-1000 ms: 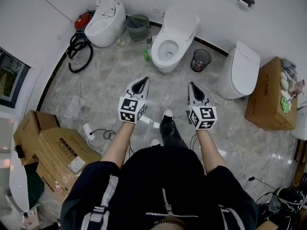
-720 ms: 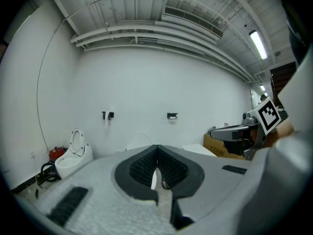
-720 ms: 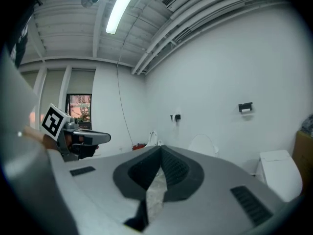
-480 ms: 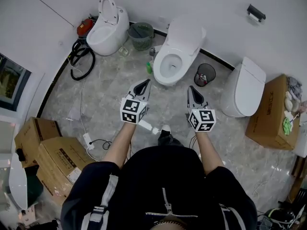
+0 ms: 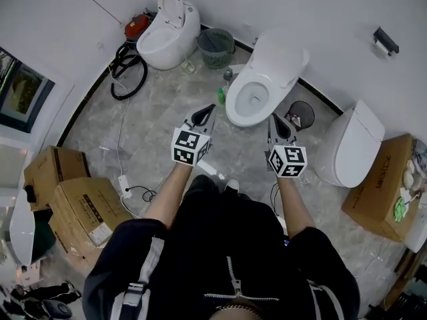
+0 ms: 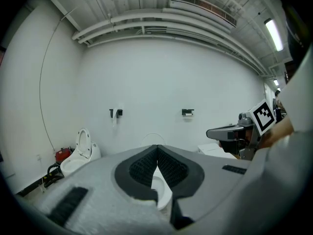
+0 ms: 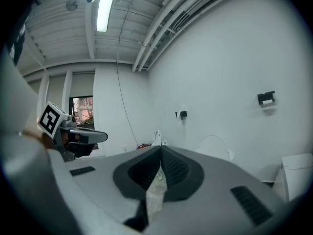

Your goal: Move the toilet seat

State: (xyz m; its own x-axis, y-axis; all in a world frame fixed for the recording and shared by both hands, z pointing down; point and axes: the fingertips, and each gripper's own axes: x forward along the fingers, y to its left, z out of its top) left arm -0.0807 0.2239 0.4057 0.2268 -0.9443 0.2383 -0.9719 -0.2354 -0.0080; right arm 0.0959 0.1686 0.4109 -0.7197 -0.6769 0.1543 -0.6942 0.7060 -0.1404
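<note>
The middle white toilet (image 5: pixel 255 93) stands against the wall with its lid (image 5: pixel 283 57) raised and its seat ring down around the bowl. My left gripper (image 5: pixel 209 111) hovers just left of the bowl's front, shut and empty. My right gripper (image 5: pixel 273 119) hovers just right of the bowl's front, also shut and empty. In the left gripper view the shut left gripper (image 6: pixel 157 149) points at the toilet bowl (image 6: pixel 163 192), with the right gripper (image 6: pixel 234 131) beside it. In the right gripper view the shut right gripper (image 7: pixel 160 151) faces the wall, near the raised lid (image 7: pixel 215 148).
A second toilet (image 5: pixel 171 31) with raised lid stands at the back left, and a closed one (image 5: pixel 350 145) at the right. A green basket (image 5: pixel 217 47) and a black bin (image 5: pixel 301 115) flank the middle toilet. Cardboard boxes (image 5: pixel 83 212) lie left, another box (image 5: pixel 383 192) right. Cables cross the floor.
The person has stepped forward. Both grippers, still shut, have come closer to the front of the middle toilet bowl.
</note>
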